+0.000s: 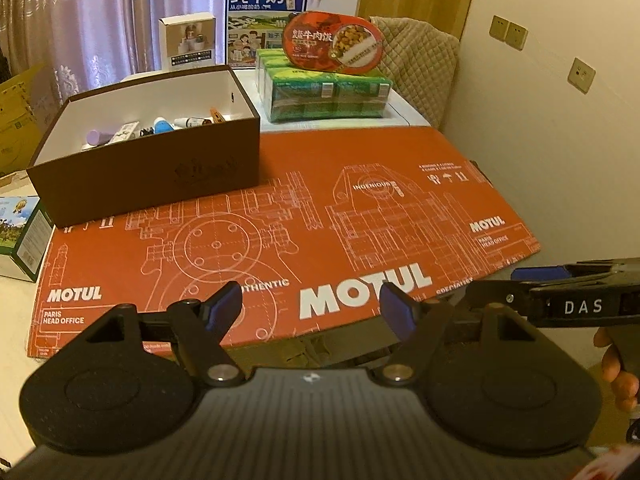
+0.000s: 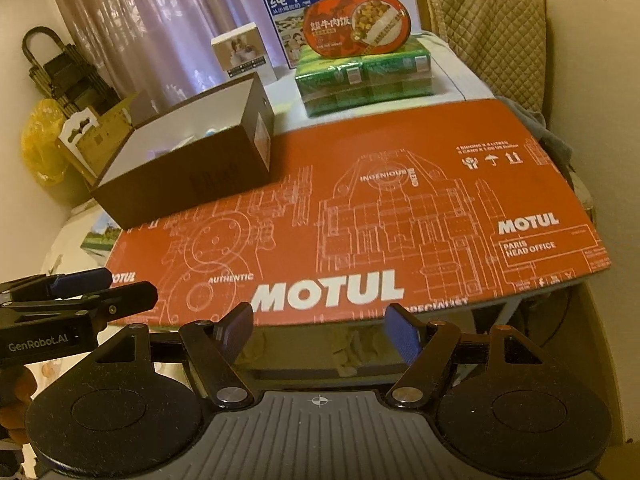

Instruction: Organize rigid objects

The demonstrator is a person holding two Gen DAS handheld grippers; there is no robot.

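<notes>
A brown box (image 1: 160,164) with a white inside stands at the far left of the red MOTUL board (image 1: 360,216). Several small items (image 1: 148,128) lie in it: a lilac tube, a blue-and-white piece, small bottles. In the right wrist view the same box (image 2: 192,176) sits at the left of the board (image 2: 400,208), its contents mostly hidden. My left gripper (image 1: 312,306) hangs open over the board's near edge with nothing between its blue pads. My right gripper (image 2: 320,330) is open and empty too, just off the near edge. Each gripper shows at the side of the other's view.
Behind the board a green shrink-wrapped pack (image 1: 326,96) carries a red oval food tub (image 1: 334,42). A small white carton (image 1: 188,40) and a blue milk box (image 1: 266,20) stand by the curtain. A quilted chair back (image 2: 492,36) is at the right, a cardboard carton (image 2: 100,140) at the left.
</notes>
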